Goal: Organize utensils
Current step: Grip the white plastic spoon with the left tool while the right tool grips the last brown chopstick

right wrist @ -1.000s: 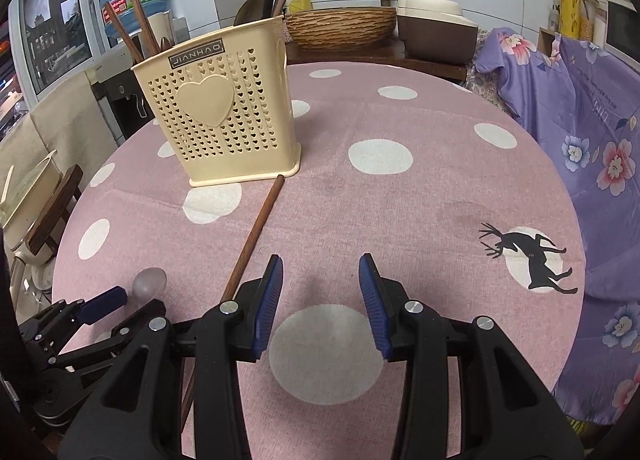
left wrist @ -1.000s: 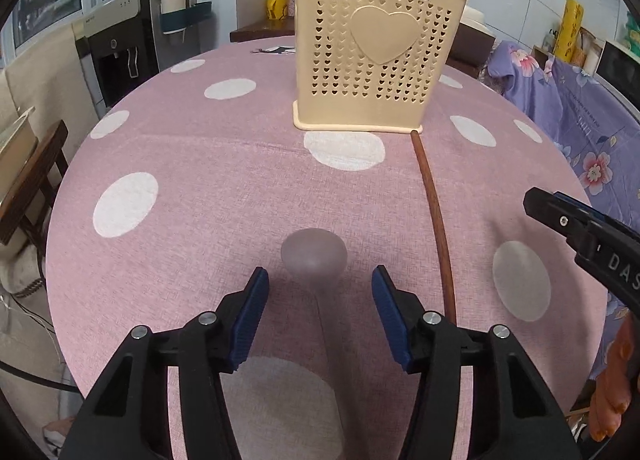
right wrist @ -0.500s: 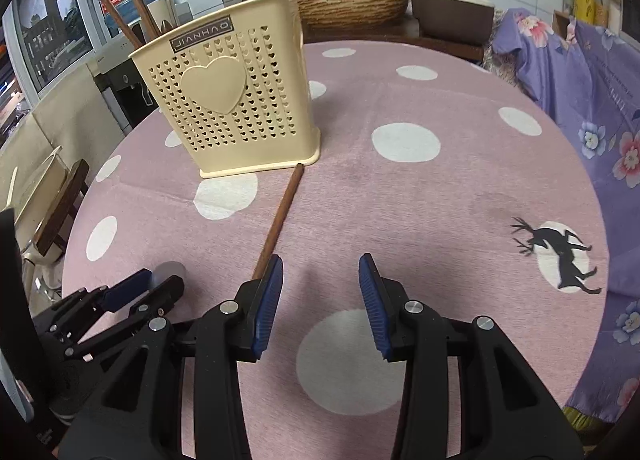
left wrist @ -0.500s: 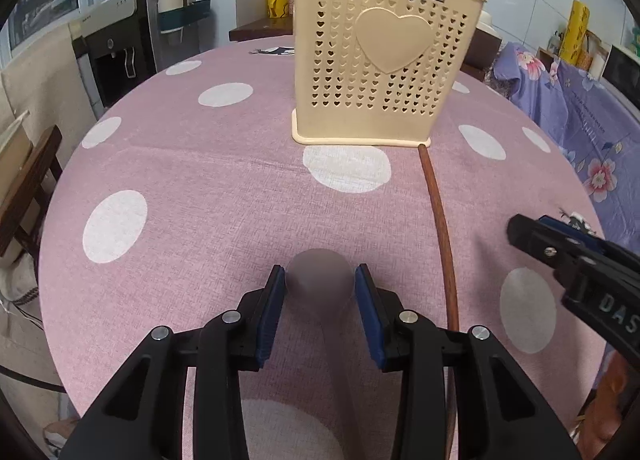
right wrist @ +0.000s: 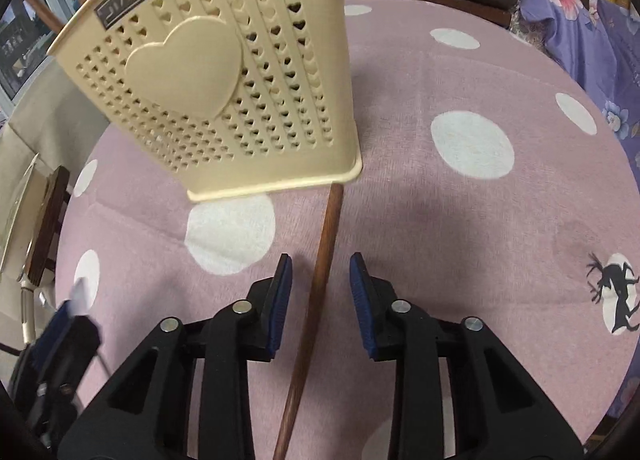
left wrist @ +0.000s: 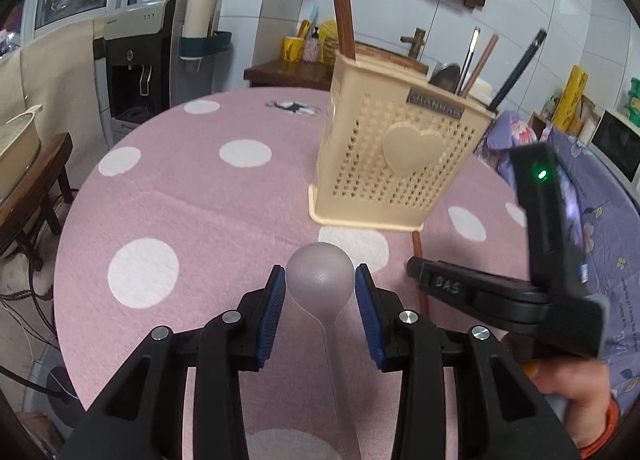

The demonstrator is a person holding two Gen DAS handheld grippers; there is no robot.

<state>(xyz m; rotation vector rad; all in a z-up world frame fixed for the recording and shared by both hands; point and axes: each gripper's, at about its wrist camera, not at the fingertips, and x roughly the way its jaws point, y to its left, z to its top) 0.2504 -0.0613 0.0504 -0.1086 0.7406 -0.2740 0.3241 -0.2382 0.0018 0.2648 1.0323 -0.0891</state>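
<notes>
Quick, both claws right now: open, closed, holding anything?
Left claw: shut on the translucent spoon, pads against its bowl.
Right claw: open, straddling the brown chopstick lying on the table, pads not touching it.

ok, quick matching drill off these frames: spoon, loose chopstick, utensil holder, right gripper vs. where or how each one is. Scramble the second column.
1. translucent spoon
2. brown chopstick
3. beige utensil holder
4. right gripper

a. open, straddling a stick
b. clamped in the left gripper
c. lying flat on the pink tablecloth
d. standing upright with utensils inside

Pairs: 1-b, 2-c, 3-d, 4-a
</notes>
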